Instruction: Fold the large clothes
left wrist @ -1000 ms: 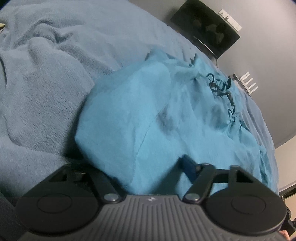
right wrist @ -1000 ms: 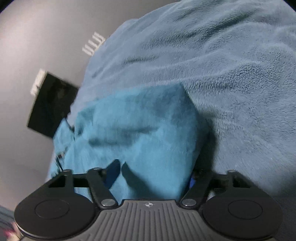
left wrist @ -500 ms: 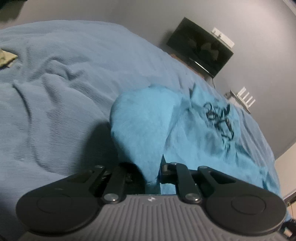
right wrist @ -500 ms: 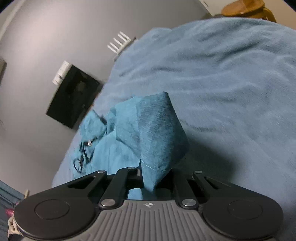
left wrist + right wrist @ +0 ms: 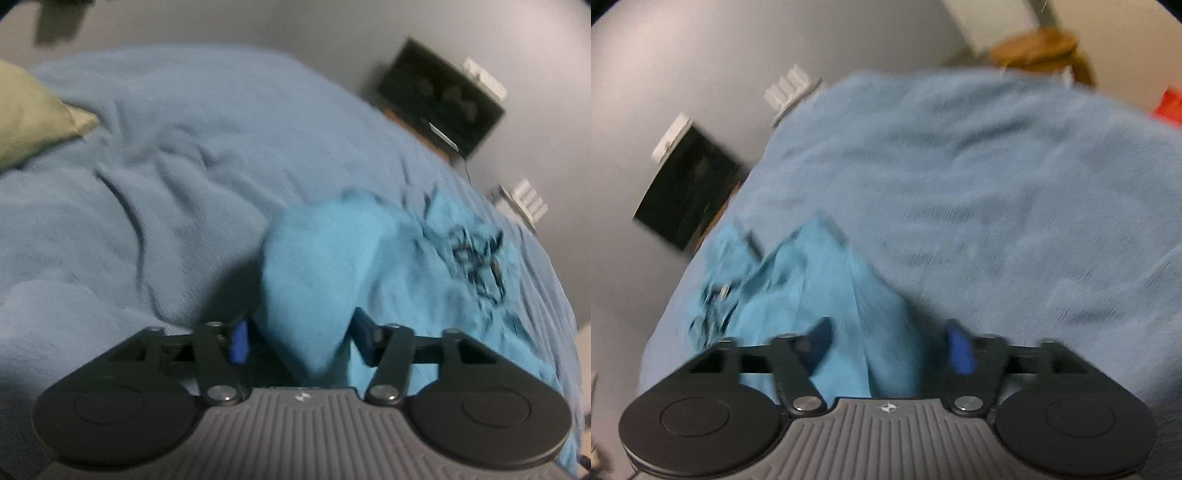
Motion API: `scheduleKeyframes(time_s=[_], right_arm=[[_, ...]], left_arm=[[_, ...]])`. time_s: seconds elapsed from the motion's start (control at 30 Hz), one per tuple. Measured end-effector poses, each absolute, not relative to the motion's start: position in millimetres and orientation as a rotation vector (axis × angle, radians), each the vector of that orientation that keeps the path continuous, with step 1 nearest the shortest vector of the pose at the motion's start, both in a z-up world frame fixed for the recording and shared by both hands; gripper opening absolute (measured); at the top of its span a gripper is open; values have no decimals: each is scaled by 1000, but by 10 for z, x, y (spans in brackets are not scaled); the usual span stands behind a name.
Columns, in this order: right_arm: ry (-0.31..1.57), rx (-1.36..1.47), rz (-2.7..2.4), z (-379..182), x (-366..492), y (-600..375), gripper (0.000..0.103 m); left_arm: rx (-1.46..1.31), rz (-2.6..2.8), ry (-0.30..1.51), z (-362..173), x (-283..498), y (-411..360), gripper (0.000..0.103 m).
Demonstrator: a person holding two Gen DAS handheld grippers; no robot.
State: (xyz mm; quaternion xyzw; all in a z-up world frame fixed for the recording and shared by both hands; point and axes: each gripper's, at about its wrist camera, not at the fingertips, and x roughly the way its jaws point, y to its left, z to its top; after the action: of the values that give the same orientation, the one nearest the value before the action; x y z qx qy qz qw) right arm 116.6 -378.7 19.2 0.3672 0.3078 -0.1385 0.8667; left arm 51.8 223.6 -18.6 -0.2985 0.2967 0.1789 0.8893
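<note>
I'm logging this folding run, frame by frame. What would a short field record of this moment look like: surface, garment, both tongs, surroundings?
surface: bed with a rumpled grey-blue blanket
garment: turquoise cloth, lifted into a peak at the near end, dark print on the far part
left tongs: jaws opening, a fold of the garment between them, pads off it
right tongs: jaws opening, garment between them, pads off it
surroundings: black screen by the grey wall, pale pillow, wooden stool
image quality: both views motion-blurred
</note>
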Motion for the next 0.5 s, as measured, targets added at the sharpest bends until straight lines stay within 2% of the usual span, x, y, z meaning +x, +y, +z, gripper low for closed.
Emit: scheduleKeyframes(time_s=[0.07, 0.13, 0.2, 0.3, 0.4, 0.5], right_arm=[[577, 736, -314, 262, 1129, -3766, 84], [552, 701, -297, 279, 1152, -3772, 85], [527, 640, -291, 333, 1167, -3695, 86], [496, 515, -235, 392, 1244, -3509, 87], [511, 373, -96, 418, 1343, -3222, 87], [609, 200, 53, 413, 1476, -2869, 86]], left_arm=[[-563, 409, 544, -87, 447, 2190, 64], [-477, 420, 479, 16, 410, 2082, 78], [-384, 399, 428, 87, 411, 1932, 79], [-213, 322, 412, 146, 494, 1614, 88], [-80, 192, 478, 100, 672, 1338, 88], [12, 95, 583, -29, 834, 1127, 88]])
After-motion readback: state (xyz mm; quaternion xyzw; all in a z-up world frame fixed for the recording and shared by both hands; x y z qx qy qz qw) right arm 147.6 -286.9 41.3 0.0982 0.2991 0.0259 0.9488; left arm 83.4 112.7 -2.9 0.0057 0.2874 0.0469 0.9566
